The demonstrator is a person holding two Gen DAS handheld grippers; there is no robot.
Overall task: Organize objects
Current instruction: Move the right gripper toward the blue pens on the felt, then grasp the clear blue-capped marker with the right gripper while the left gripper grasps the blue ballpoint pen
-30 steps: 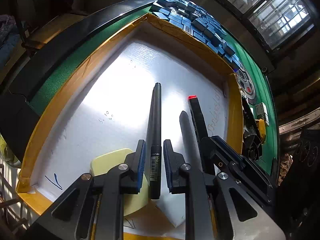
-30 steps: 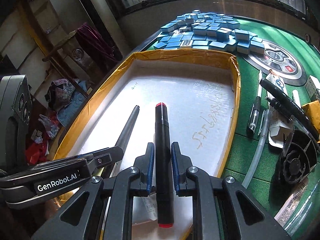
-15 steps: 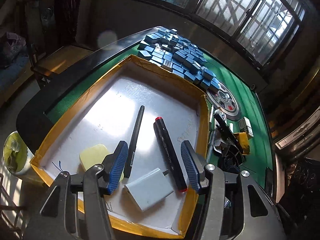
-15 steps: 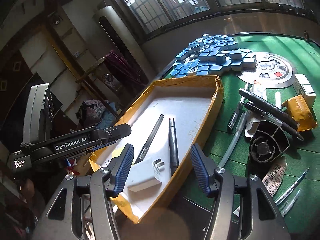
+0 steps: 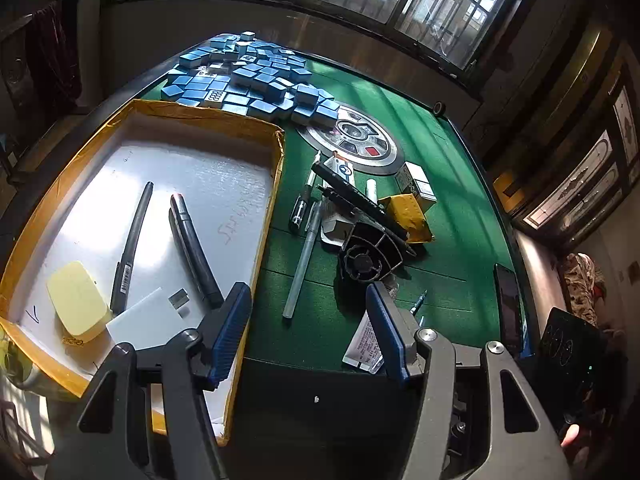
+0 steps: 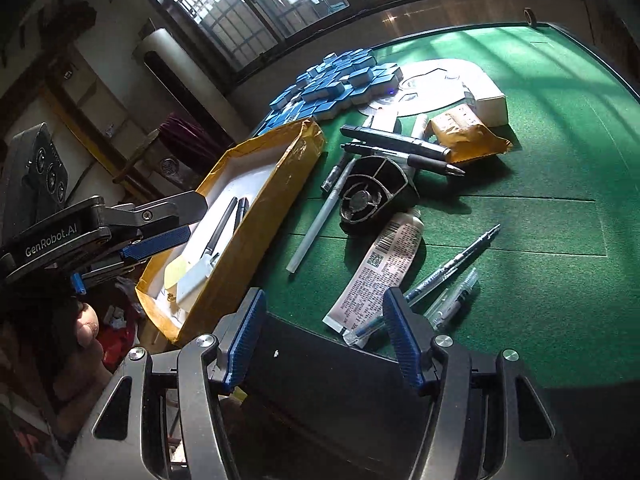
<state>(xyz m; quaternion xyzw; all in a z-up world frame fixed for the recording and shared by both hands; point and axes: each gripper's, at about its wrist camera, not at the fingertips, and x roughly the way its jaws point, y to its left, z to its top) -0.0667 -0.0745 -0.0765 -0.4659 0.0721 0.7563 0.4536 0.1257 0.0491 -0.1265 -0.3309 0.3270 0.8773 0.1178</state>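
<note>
Pens lie in the shallow yellow-edged tray point(image 5: 256, 236) at nine o'clock on the green worktop point(image 5: 452, 216): a slim black pen point(image 5: 134, 240) and, just beside it toward three o'clock, a thicker black marker with a red tip point(image 5: 192, 248). Near the tray's six o'clock end we see a pale yellow pad point(image 5: 78, 306) and a white charger block point(image 5: 144, 322). At three o'clock from the tray, more pens, a black ribbed holder point(image 5: 368, 256), a printed tube point(image 6: 376, 272) and small boxes are scattered. Blue tiles point(image 5: 248, 76) are heaped at twelve o'clock. Our left tool point(image 5: 308, 332) is opening, nothing between its pads. Our right tool point(image 6: 322, 340) is released and empty.
</note>
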